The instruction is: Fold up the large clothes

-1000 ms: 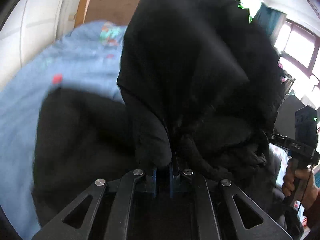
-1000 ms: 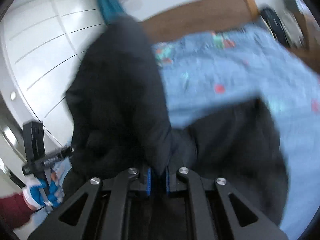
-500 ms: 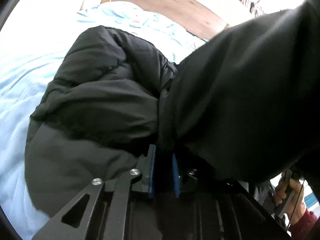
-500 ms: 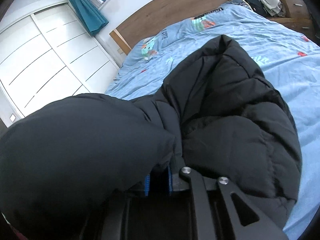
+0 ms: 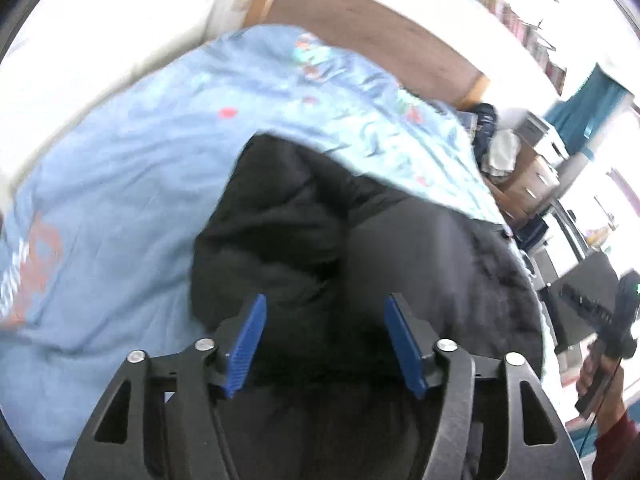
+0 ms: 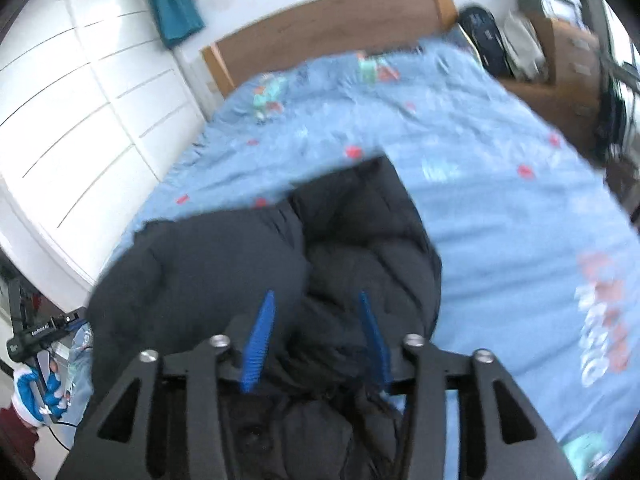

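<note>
So the black puffer jacket is lying bunched on the blue bedspread, down at the foot end, well away from the wooden headboard. It looks doubled over on itself, with one thick lobe sitting on top of another, so I'd say a fold has just been laid down and this is the let-go part of that step.

Left gripper: its jaws have just been opening, the blue pads stand apart, and nothing is pinched. The jacket is only underneath and past them. Right gripper: same story, jaws just been opening, pads apart, with the jacket fabric showing between them but not squeezed as far as I can tell.

The pictures are pretty blurry, so I can't tell how neat the fold edges are.

Next move, my guess: check whether the bundle is compact enough. If not, both grippers need to find a fresh edge on the side farthest from the headboard and bring it over again. Puffy stuff springs back, so pressing it flat would probably help.
</note>
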Demonstrator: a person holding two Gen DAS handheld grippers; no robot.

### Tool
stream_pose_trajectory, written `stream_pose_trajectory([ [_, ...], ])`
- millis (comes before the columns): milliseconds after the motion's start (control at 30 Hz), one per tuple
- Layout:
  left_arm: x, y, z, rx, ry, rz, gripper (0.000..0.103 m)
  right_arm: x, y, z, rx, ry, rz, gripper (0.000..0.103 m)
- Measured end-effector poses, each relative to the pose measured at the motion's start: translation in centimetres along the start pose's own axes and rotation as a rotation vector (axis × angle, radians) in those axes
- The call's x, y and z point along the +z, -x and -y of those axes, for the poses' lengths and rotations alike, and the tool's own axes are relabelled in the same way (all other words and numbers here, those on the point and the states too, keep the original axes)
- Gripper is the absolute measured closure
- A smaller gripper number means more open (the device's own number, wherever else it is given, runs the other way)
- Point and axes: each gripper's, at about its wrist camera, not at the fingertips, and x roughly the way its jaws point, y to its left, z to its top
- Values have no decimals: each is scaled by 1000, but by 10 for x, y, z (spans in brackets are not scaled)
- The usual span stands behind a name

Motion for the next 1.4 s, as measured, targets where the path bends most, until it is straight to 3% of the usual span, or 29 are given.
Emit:
stream_pose_trajectory([
  [67,8,-4,31,-30,-51,10,34,18,-1,-25,18,54,2,46],
  [200,15,-28,66,-71,-134,-12,31,27,-20,-67,66,119,-14,42],
  [333,3,-83,72,0,-173,-89,30,0,-62,-89,25,184,-115,42],
  [433,-3,-127,55,79,-183,-133,26,-25,-103,-84,-38,187,-191,41],
  [500,5,-149,47,83,-168,-141,20,-27,-128,-77,-59,176,-201,41],
  [800,64,-223,43,139,-158,-114,18,28,-208,-54,-137,155,-175,40],
  [967,80,-239,45,172,-187,-107,14,48,-237,-49,-156,175,-182,40],
  [1233,66,-250,31,156,-153,-159,9,27,-262,-39,-153,199,-212,34],
  [1400,73,-221,40,168,-157,-162,11,40,-251,-48,-176,219,-271,34],
])
